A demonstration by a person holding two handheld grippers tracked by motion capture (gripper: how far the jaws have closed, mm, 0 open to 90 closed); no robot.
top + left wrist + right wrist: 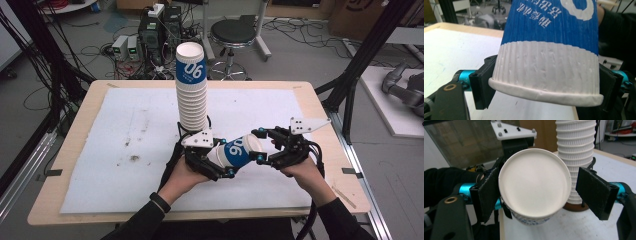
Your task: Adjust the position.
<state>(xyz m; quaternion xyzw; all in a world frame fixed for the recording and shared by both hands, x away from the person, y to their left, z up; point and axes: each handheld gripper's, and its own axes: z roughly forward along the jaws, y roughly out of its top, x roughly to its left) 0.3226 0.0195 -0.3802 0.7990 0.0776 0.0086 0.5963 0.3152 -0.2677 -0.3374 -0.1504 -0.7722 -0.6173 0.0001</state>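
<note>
A blue and white paper cup (235, 151) lies on its side in the air between both grippers, over the near middle of the white mat (125, 150). My left gripper (218, 161) is shut on its wide rim end; in the left gripper view the cup (549, 62) is pressed between both pads. My right gripper (260, 146) stands open around the cup's base. In the right gripper view the round bottom of the cup (534, 182) faces me, with a gap to the right pad (594, 191). A tall stack of cups (192, 95) stands upright just behind.
The wooden table (75, 135) carries the white mat. Black frame posts (360, 55) rise at both sides. Beyond the far edge are a stool (232, 32) and electronics with cables (150, 37) on the floor.
</note>
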